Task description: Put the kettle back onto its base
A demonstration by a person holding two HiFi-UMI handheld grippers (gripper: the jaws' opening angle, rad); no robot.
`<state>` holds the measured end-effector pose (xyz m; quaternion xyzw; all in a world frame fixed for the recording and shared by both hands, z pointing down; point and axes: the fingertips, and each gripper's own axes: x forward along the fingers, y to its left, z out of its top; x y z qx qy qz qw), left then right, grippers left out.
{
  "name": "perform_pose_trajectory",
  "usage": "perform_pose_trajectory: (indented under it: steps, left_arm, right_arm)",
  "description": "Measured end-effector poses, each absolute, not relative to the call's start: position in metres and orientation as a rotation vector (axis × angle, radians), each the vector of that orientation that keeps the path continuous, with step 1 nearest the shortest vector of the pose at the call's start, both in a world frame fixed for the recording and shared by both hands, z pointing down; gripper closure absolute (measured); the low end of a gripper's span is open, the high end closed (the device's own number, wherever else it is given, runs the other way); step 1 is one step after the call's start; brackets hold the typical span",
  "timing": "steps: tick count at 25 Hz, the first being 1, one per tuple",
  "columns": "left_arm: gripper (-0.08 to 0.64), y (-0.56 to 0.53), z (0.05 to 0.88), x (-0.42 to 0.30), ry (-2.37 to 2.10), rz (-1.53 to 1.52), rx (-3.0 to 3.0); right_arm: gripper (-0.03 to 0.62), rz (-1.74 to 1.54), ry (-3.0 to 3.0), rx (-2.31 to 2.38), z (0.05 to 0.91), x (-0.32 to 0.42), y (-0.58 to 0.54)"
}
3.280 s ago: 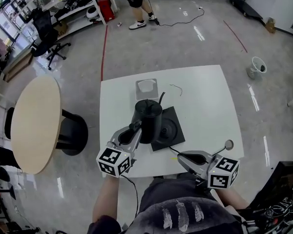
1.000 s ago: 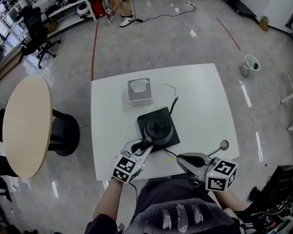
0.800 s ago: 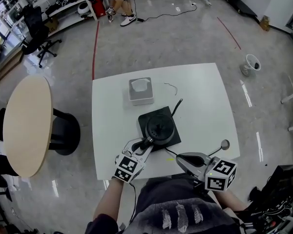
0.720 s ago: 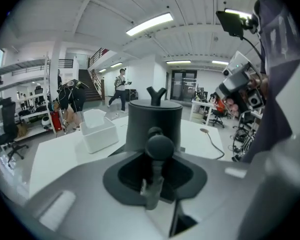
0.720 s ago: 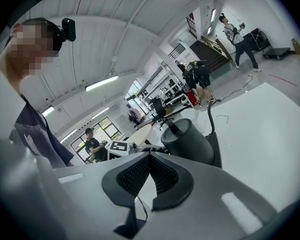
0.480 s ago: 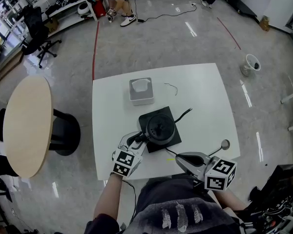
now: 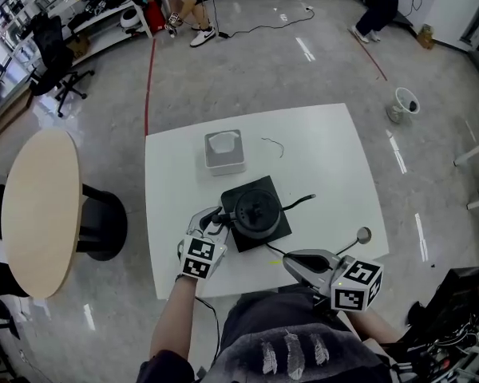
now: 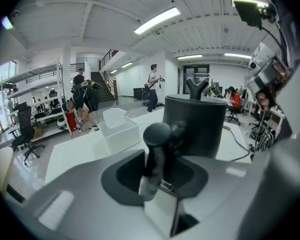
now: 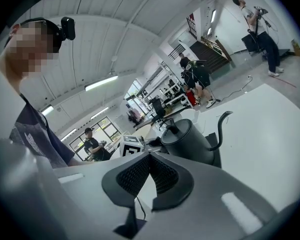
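Observation:
The black kettle (image 7: 255,211) stands on its black square base (image 7: 265,184) in the middle of the white table (image 7: 335,158), its thin spout (image 7: 302,201) pointing right. My left gripper (image 7: 218,218) is at the kettle's left side. In the left gripper view the handle (image 8: 157,139) stands upright between the jaws (image 8: 160,164), in front of the kettle body (image 8: 197,126). The jaws have just been opening and sit loosely round the handle. My right gripper (image 7: 291,259) rests shut and empty near the table's front edge; its own view (image 9: 149,176) shows the kettle (image 9: 187,141) ahead.
A white open box (image 7: 223,152) stands just beyond the base, with a thin wire (image 7: 273,144) to its right. A round beige table (image 7: 36,206) is off to the left. A bucket (image 7: 405,102) and people stand on the floor beyond.
The kettle came down from the air onto its base, then turned so the spout swung from the far side to the right. The left gripper shifted left. The right gripper stayed put.

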<state>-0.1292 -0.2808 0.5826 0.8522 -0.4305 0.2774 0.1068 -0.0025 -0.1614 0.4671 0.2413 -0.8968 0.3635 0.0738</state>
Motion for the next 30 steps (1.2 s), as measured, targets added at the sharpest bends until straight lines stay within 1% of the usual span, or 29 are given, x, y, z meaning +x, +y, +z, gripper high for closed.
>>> perform_pose_trajectory:
  steps: [7, 9, 12, 20, 30]
  left_arm:
    - [0.446, -0.276, 0.592, -0.144, -1.253, 0.911, 2.478]
    - [0.425, -0.270, 0.588, -0.147, -1.251, 0.928, 2.471]
    - [0.413, -0.260, 0.578, -0.152, -1.250, 0.892, 2.455]
    - [0.410, -0.252, 0.557, -0.158, -1.251, 0.863, 2.511]
    - [0.413, -0.225, 0.515, -0.181, -1.310, 0.693, 2.583]
  right_arm:
    - [0.591, 1.063, -2.706, 0.713, 0.472, -0.013, -0.166]
    - [0.591, 1.066, -2.702, 0.710, 0.467, -0.015, -0.162]
    - [0.591, 1.067, -2.702, 0.695, 0.460, -0.017, -0.157]
    - [0.591, 1.050, -2.719, 0.707, 0.452, -0.030, -0.153]
    - [0.591, 0.960, -2.762, 0.674, 0.441, -0.066, -0.155]
